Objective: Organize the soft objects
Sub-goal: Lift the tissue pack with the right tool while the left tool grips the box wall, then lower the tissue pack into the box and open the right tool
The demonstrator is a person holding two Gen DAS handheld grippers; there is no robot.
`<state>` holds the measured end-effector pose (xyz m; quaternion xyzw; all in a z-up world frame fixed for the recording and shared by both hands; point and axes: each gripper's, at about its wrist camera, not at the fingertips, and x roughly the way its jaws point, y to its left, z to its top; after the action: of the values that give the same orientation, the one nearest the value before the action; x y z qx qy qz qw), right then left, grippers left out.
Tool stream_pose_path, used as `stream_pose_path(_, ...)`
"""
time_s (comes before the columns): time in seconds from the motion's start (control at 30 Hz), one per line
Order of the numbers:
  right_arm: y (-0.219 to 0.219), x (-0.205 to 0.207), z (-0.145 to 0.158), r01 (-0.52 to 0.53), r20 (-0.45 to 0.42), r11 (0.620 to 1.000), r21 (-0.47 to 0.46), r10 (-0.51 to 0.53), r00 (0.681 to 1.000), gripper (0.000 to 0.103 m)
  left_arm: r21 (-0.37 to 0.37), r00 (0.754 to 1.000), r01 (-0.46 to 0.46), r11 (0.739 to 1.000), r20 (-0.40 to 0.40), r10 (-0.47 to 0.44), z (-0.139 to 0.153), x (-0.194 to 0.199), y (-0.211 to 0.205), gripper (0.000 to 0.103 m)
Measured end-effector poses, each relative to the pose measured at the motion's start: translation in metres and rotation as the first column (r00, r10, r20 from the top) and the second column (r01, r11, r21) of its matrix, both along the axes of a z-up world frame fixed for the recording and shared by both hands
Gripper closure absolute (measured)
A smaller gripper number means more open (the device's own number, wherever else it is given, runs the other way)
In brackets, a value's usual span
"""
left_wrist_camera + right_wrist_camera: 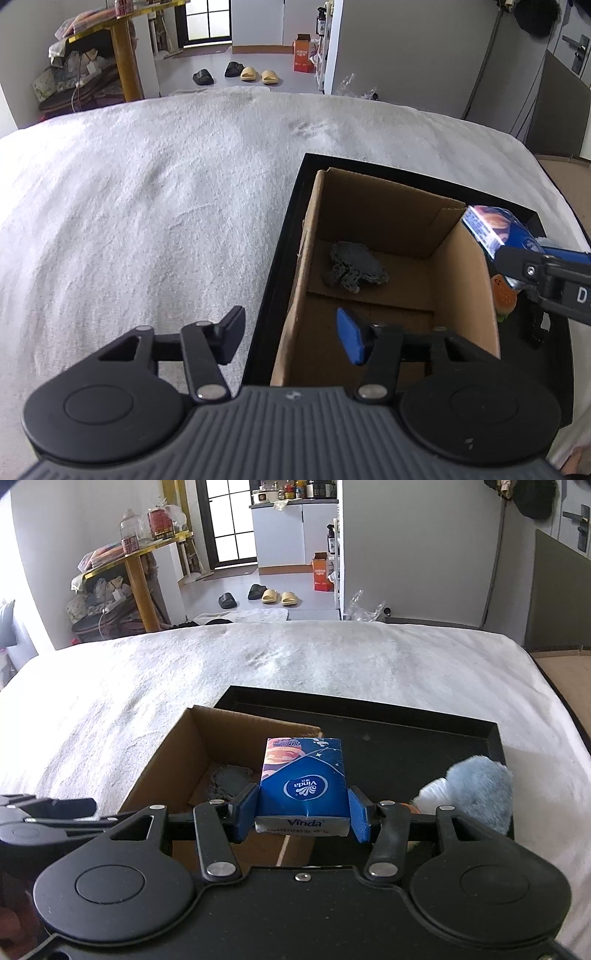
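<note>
My right gripper (303, 812) is shut on a blue Vinda tissue pack (304, 779), held above the right wall of an open cardboard box (166, 753). In the left wrist view the same pack (491, 229) and right gripper (535, 273) hang over that box's right wall (465, 280). A dark grey spongy piece (354, 267) lies on the box floor. The box stands in a black tray (291, 221). My left gripper (291, 338) is open and holds nothing, its fingers spread above the box's near left wall. A fluffy light-blue plush (480, 786) lies in the tray to the right.
The tray rests on a white fuzzy bedcover (147, 203). An orange toy (504, 299) sits in the tray beside the box. Beyond the bed are slippers (275, 596), a cluttered yellow table (136, 572) and an orange carton (321, 576) on the floor.
</note>
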<state>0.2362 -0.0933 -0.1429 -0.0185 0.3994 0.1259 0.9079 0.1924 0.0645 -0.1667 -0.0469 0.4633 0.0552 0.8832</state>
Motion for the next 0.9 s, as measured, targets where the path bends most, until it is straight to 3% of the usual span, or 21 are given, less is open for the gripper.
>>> stream_pose_path(0.33, 0.026, 0.016, -0.010, -0.036, -0.022, 0.999, -0.030, 0.035, 0.999, 0.053, -0.073, 0.999, -0.028, 0.997, -0.024, 0.026, -0.014, 0.009, 0.016, 0.089)
stream_pose_path(0.53, 0.040, 0.024, -0.015, -0.058, -0.029, 0.998, -0.040, 0.057, 0.998, 0.053, -0.124, 0.998, -0.050, 0.991, -0.033, 0.046, -0.015, 0.010, 0.022, 0.092)
stream_pose_path(0.9, 0.040, 0.018, -0.024, -0.064, -0.044, 0.997, -0.034, 0.063, 0.997, 0.044, -0.099, 0.995, -0.089, 0.991, -0.046, 0.085, -0.013, 0.009, 0.022, 0.089)
